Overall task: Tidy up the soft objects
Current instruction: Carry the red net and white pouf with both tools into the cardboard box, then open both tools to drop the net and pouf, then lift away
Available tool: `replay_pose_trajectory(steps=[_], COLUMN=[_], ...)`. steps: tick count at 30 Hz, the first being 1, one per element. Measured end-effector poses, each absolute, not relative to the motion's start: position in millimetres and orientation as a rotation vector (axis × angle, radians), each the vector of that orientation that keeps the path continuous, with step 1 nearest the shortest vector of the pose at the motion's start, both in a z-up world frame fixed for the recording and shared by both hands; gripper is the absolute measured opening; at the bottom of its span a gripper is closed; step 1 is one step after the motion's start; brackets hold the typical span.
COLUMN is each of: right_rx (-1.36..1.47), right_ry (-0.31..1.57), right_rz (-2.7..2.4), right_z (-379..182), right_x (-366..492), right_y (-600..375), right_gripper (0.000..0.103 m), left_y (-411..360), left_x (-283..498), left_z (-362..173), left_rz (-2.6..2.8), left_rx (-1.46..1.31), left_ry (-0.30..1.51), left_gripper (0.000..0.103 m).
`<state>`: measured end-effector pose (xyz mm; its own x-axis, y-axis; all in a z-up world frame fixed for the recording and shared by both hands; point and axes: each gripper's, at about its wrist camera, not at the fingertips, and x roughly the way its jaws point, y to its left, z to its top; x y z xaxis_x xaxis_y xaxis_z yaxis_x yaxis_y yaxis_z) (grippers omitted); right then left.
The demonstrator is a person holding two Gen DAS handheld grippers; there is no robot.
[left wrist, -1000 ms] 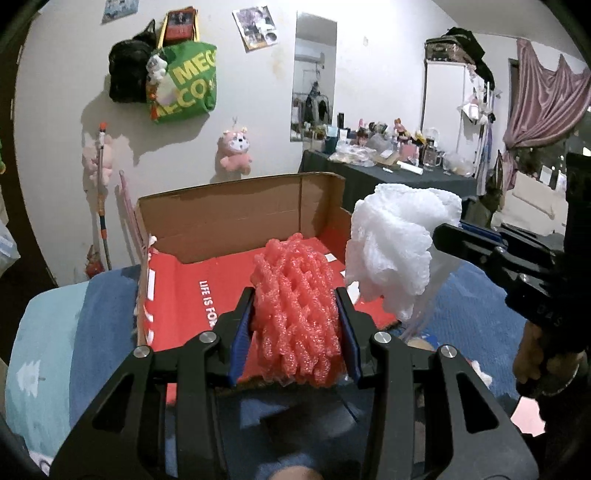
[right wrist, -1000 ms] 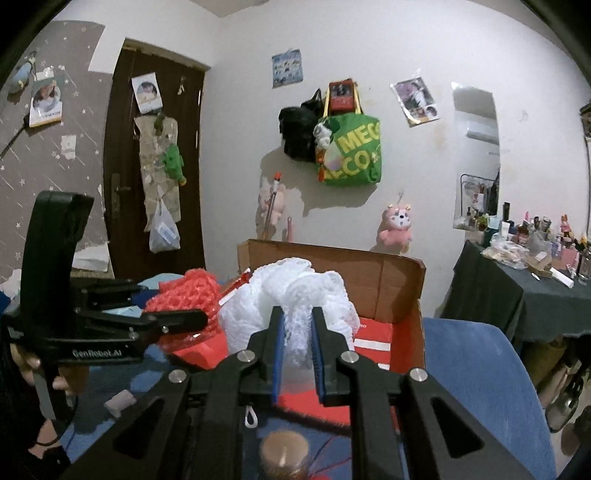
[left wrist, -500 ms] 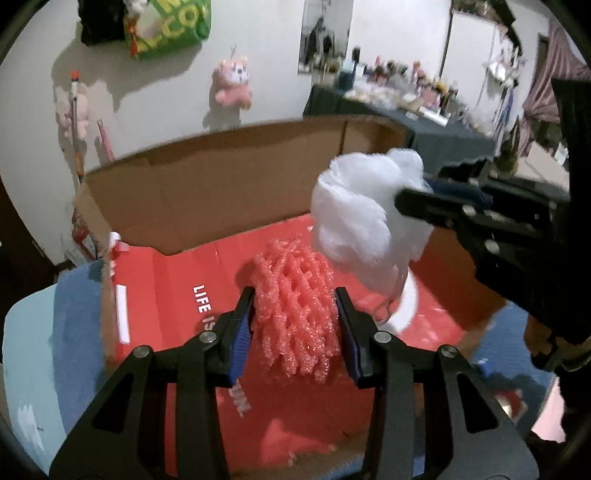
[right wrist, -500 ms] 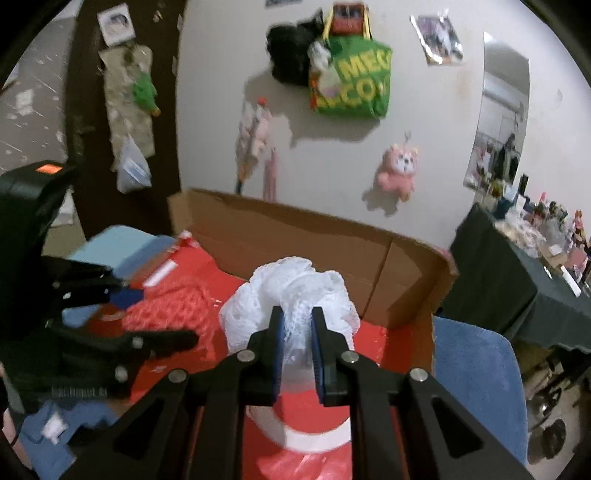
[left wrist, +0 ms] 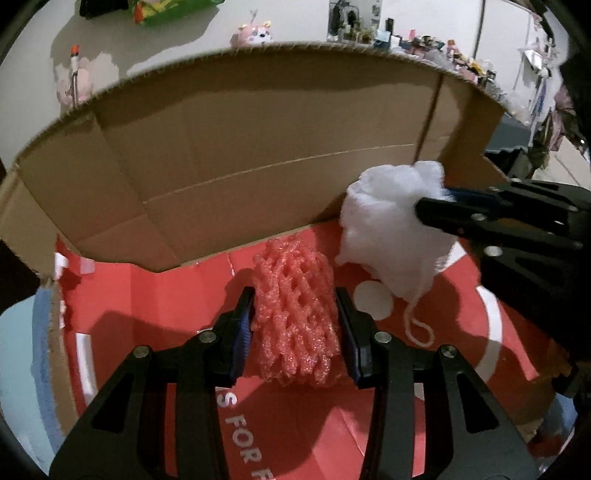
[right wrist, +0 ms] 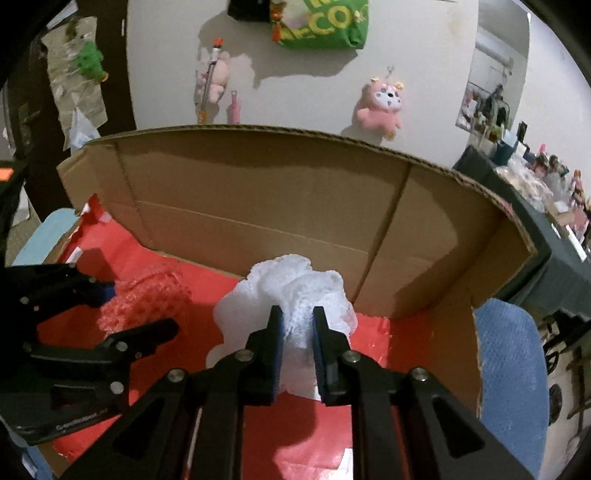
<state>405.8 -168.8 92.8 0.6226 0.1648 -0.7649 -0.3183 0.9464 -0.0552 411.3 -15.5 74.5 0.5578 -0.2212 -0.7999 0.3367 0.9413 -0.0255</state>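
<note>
A pink plush toy [right wrist: 380, 105] and green bag [right wrist: 321, 24] hang on the wall.

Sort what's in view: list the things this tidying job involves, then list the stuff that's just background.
Job:
left gripper
red foam net
right gripper
white mesh puff
cardboard box

Background:
pink plush
green bag
cluttered table

It was somebody's lived-in bedroom at home. A pink plush toy [right wrist: 380, 105] hung on the white wall beside a green tote bag [right wrist: 320, 24], with another pink doll [right wrist: 213, 79] further along. A dark door [right wrist: 59, 74] carried pinned papers and a green trinket. Off to the side a dark-clothed counter [right wrist: 554, 236] was crowded with bottles and knick-knacks, near a wall mirror [right wrist: 491, 74].
</note>
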Motion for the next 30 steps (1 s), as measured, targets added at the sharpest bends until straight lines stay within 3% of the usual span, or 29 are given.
replay_pose_trajectory(steps=[8,15,20,24,26,30], right_rx=[-0.135,-0.128,-0.086,-0.067,-0.053,-0.028], right_ry=[0.902,0.92,0.938,0.93,0.917,0.883], right_rz=[0.298,0.287,0.281,0.28,0.286,0.291], right_z=[91.1,88.7,88.3,94.8,101.5,119.6], right_x=[413.2,417.5,421.7,417.8,412.7,401.3], right_y=[-181.0,-182.6,-188.9,-190.8,-191.5,-194.7], right_gripper=[0.036,0.052,0.068,0.074,0.085,0.09], left_y=[-13.2,-14.2,-9.8,-3.4,-1.3,-1.8], left_x=[416.7,412.5,411.6,409.3,405.1,395.3], left_z=[61.8,60.1,63.1,66.9,70.2,82.7], left_rz=[-0.314,-0.324,-0.318,-0.312,-0.308,-0.298], left_rx=[0.106,0.113,0.099,0.066,0.068,0.07], left_ry=[0.935,0.935,0.918,0.921,0.916,0.893], left_gripper=[0.045,0.068,0.075,0.076,0.076,0.084])
